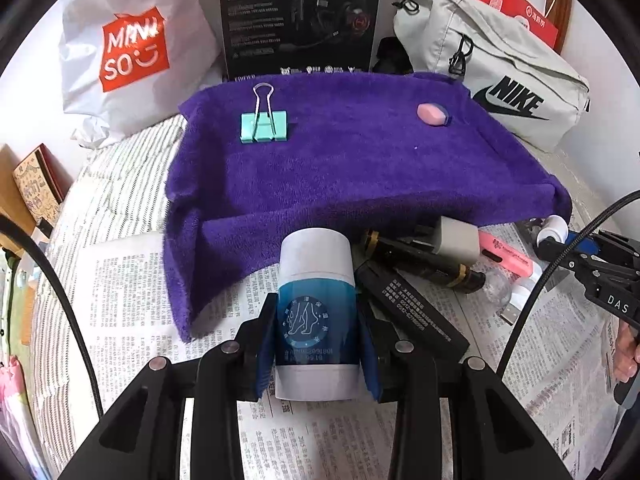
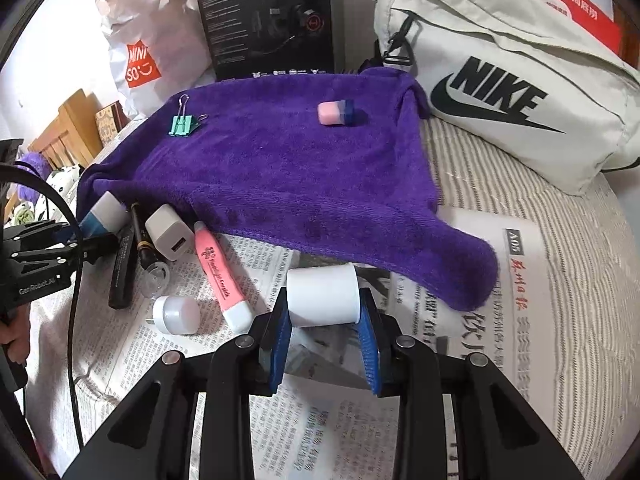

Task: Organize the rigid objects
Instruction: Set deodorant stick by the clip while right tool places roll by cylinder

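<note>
My left gripper (image 1: 316, 332) is shut on a blue and white tube (image 1: 315, 308), held in front of the purple towel (image 1: 340, 160). My right gripper (image 2: 324, 312) is shut on a white cylinder (image 2: 322, 296) just before the towel's (image 2: 280, 168) front edge. A green binder clip (image 1: 264, 126) and a pink and blue eraser (image 1: 432, 114) lie on the towel; both also show in the right wrist view, the clip (image 2: 183, 125) at far left, the eraser (image 2: 335, 112) at the back.
On the newspaper (image 2: 360, 420) lie a pink highlighter (image 2: 222, 276), a white charger (image 2: 170, 238), a round white plug light (image 2: 176, 314), a black pen (image 2: 142, 236) and a black bar (image 2: 122, 276). A Nike bag (image 2: 500, 80), headset box (image 2: 268, 20) and Miniso bag (image 1: 132, 52) stand behind.
</note>
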Motion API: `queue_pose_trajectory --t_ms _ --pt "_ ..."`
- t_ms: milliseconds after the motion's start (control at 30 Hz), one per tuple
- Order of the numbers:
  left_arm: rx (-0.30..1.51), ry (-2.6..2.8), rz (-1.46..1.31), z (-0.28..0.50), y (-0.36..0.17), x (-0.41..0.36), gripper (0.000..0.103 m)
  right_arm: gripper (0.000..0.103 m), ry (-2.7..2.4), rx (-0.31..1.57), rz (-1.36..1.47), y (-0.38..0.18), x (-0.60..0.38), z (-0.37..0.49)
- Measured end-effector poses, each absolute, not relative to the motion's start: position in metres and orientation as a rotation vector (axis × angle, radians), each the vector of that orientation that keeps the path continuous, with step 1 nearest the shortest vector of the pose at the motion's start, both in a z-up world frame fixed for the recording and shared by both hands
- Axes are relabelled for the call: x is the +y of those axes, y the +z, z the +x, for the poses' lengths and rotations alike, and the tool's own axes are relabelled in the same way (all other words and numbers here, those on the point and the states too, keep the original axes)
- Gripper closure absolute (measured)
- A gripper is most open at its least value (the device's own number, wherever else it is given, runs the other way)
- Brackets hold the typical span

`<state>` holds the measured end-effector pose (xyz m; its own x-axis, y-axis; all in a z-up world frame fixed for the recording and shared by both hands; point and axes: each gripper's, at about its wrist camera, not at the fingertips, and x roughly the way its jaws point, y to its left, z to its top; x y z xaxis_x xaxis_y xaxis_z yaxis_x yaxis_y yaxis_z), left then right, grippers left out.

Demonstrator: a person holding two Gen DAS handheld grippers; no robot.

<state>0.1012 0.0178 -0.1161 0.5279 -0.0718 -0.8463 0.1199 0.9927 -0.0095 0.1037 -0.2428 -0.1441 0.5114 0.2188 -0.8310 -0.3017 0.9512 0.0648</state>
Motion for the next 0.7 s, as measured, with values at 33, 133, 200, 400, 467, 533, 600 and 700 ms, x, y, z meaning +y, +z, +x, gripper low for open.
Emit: queue_pose_trajectory --t_ms 33,133,200,400,467,533,600,700 --pt "1.004 -0.115 0.051 0.100 -0.114 0.018 0.069 0.072 0.310 0.983 -0.092 -0.142 -0.244 0.103" --pt "0.972 -0.107 0.041 0.094 -0.102 0.020 0.069 0.072 0.310 0.970 -0.093 -0.133 -0.247 0.100" --pt "0.955 -0.111 0.041 0.090 -0.094 0.020 0.069 0.072 0.307 0.958 -0.097 -0.127 -0.248 0.098" --pt "0.912 -0.137 0.032 0.083 -0.075 0.020 0.069 0.072 0.331 0.934 -0.087 -0.109 -0.250 0.097" --pt "0.909 -0.154 0.006 0.083 -0.070 0.023 0.069 0.072 0.330 0.925 -0.089 -0.104 -0.249 0.098" --pt "0.904 -0.156 -0.007 0.086 -0.066 0.026 0.069 0.072 0.328 0.924 -0.093 -0.101 -0.249 0.100" --pt "0.902 -0.157 -0.010 0.091 -0.063 0.029 0.069 0.072 0.327 0.921 -0.092 -0.098 -0.248 0.103" --pt "0.909 -0.150 -0.011 0.099 -0.060 0.032 0.069 0.072 0.326 0.917 -0.092 -0.093 -0.247 0.110"
